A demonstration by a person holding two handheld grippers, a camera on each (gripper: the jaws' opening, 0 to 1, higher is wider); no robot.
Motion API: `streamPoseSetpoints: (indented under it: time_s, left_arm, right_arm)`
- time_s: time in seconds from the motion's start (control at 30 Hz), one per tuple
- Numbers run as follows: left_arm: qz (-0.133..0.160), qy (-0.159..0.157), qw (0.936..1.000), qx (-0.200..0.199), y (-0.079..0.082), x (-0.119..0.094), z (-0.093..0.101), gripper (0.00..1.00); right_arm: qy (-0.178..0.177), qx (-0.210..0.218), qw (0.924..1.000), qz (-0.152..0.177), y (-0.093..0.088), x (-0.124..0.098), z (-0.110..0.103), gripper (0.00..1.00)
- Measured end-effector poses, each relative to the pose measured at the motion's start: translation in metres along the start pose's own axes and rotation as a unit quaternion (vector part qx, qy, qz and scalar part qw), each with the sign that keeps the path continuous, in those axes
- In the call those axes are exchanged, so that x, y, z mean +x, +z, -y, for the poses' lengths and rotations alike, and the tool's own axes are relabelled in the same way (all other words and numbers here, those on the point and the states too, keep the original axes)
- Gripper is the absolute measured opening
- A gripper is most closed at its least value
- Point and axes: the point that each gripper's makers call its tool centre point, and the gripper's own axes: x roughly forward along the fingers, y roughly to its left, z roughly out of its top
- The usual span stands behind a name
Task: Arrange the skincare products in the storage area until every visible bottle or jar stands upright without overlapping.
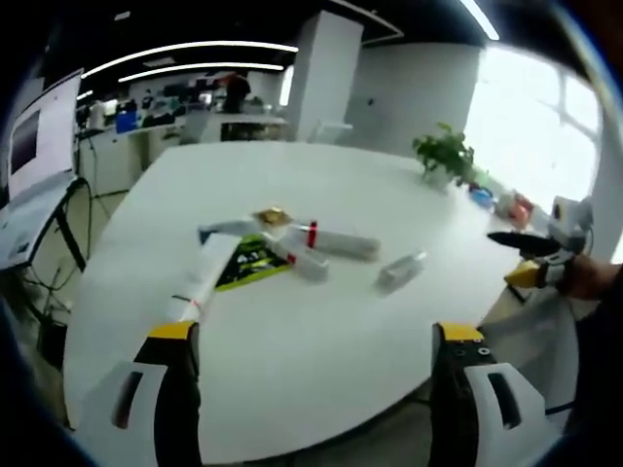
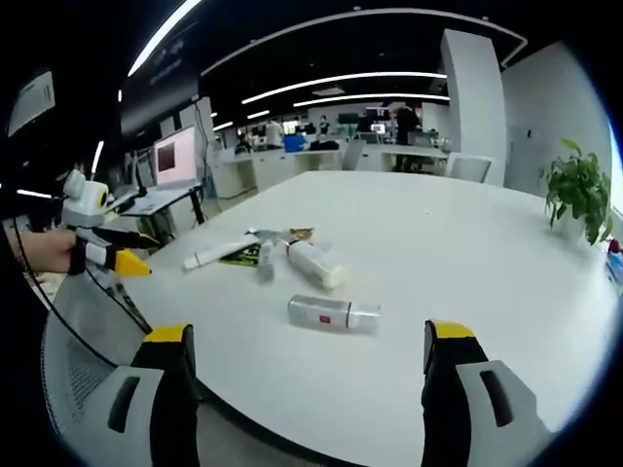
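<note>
Several skincare products lie flat in a cluster on the white round table (image 1: 321, 379). In the left gripper view I see a long white tube (image 1: 200, 277), a green-and-black packet (image 1: 248, 263), a white bottle with a red band (image 1: 302, 255), a clear bottle (image 1: 343, 243) and a small clear bottle (image 1: 401, 269) lying apart. In the right gripper view that small bottle (image 2: 333, 312) lies nearest, with the white bottle (image 2: 313, 263) and the tube (image 2: 219, 254) behind it. My left gripper (image 1: 316, 333) and right gripper (image 2: 309, 333) both hover open off the table's near edge, holding nothing.
A potted plant (image 1: 446, 154) stands at the table's far side, with small colourful items (image 1: 506, 204) beside it. A mesh chair (image 2: 83, 360) stands by the table edge. Desks, monitors and people fill the office behind. The other gripper (image 2: 117, 255) shows at the left.
</note>
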Motion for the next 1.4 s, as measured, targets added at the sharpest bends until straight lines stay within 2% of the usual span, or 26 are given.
streamPoseSetpoints:
  time_s: [0.23, 0.5, 0.53, 0.83, 1.1, 1.4]
  left_arm:
    - [0.006, 0.013, 0.9999, -0.002, 0.010, -0.009, -0.017, 0.90]
    - [-0.011, 0.025, 0.9996, 0.006, 0.022, 0.001, -0.040, 0.89]
    - [-0.012, 0.025, 0.9996, 0.007, 0.024, 0.002, -0.037, 0.89]
    - [-0.039, 0.027, 0.9985, 0.029, 0.034, 0.021, -0.056, 0.87]
    - [-0.068, 0.018, 0.9968, 0.038, 0.034, 0.041, -0.061, 0.85]
    - [-0.103, 0.016, 0.9933, 0.049, 0.033, 0.062, -0.078, 0.83]
  right_arm:
    - [0.007, 0.000, 1.0000, -0.006, -0.001, 0.001, -0.003, 0.96]
    - [0.014, 0.004, 0.9999, -0.004, 0.000, 0.001, -0.001, 0.96]
    - [0.014, 0.003, 0.9999, -0.005, -0.001, 0.001, 0.000, 0.96]
    - [0.014, 0.008, 0.9999, -0.006, -0.001, 0.001, 0.002, 0.96]
    - [0.014, 0.004, 0.9999, -0.010, -0.001, 0.003, 0.004, 0.96]
    - [0.024, 0.004, 0.9995, -0.021, -0.003, 0.006, 0.002, 0.95]
